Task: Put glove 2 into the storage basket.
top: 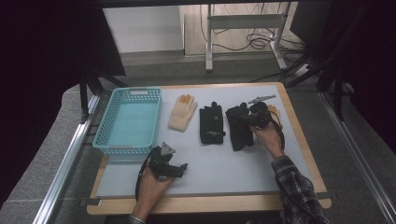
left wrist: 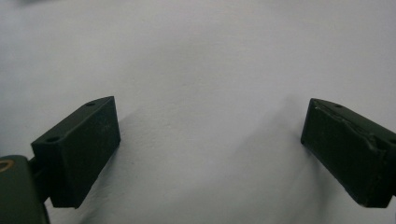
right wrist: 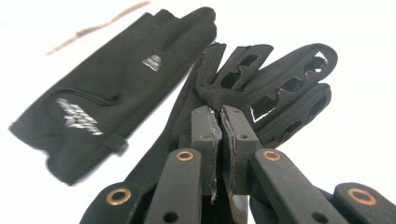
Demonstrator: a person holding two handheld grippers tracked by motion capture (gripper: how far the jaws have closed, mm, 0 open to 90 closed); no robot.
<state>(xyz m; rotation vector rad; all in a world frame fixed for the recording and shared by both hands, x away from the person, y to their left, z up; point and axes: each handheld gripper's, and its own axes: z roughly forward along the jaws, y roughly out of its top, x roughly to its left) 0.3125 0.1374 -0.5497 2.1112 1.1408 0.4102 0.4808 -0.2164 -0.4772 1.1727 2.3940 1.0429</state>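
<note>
Right gripper (right wrist: 220, 122): clamped on a fold of the perforated black glove (right wrist: 275, 88), at the counter's (top: 219, 172) right side.
Left gripper (left wrist: 210, 154): held wide apart above bare counter, nothing between.
Neighbour: a second black glove (right wrist: 102, 93) just beside.

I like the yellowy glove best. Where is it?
In the high view, the cream glove lies on the table's far half, between the teal basket on its left and a black glove on its right.

Black fabric glove with cut-out fingers (right wrist: 280, 88), lying flat on table. Pinched at one edge; just beside second black glove (right wrist: 107, 88).
</note>
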